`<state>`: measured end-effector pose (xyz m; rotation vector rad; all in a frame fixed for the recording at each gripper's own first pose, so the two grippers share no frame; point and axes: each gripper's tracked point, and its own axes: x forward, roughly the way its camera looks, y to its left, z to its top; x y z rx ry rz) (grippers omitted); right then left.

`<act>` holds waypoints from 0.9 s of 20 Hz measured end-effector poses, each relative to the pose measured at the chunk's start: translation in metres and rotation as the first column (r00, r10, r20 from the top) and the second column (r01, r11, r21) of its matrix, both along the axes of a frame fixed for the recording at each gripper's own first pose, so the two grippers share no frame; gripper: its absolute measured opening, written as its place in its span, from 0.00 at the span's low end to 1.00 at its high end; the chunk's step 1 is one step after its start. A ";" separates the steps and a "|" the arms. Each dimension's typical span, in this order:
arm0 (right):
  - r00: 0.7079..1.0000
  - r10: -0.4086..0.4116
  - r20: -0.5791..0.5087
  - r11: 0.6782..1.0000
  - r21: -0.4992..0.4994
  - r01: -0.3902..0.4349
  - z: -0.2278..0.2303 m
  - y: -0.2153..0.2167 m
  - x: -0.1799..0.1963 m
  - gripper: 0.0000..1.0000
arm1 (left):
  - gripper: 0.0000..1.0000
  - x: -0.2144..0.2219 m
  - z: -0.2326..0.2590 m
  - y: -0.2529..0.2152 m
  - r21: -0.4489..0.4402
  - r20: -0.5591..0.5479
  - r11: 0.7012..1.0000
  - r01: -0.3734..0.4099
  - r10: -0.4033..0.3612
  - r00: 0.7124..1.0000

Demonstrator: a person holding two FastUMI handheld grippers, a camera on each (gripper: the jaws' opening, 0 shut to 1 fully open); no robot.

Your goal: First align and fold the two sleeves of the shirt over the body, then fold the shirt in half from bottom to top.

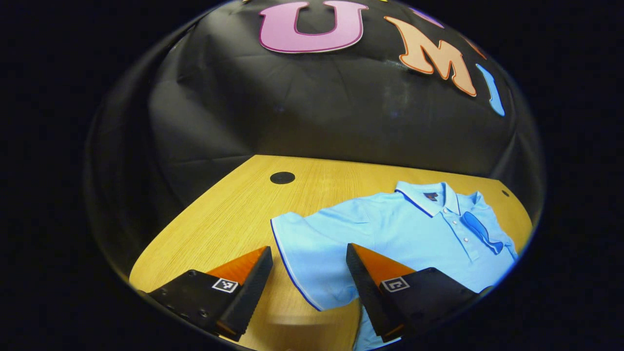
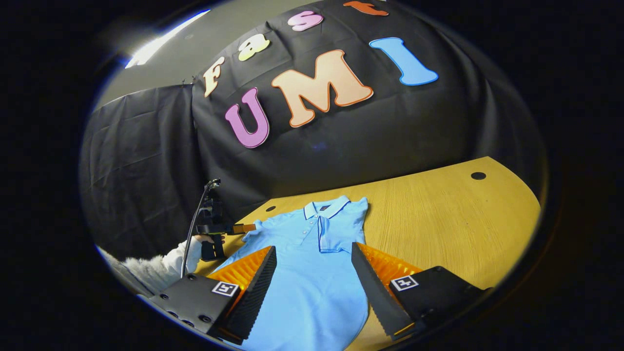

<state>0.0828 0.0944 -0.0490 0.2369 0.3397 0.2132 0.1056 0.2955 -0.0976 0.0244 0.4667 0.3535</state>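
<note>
At six o'clock in the left gripper view, the left gripper (image 1: 307,273) is held with its fingers spread wide and nothing between them, above the outstretched sleeve (image 1: 304,253) of a light blue polo shirt (image 1: 390,229). Beyond, toward three o'clock, the shirt is spread flat on the wooden table (image 1: 229,209), collar (image 1: 429,195) farthest off. At six o'clock in the right gripper view, the right gripper (image 2: 314,278) is likewise parted and empty over the shirt body (image 2: 312,292). Farther, at nine o'clock, the other gripper is seen beside the far sleeve, held by a hand (image 2: 202,240) in a white sleeve (image 2: 161,268).
</note>
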 end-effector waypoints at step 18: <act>0.999 -0.030 0.018 1.000 0.007 0.029 0.007 -0.032 -0.042 0.97 | 0.06 0.013 -0.018 -0.009 -0.082 -0.101 0.994 0.074 -0.082 0.991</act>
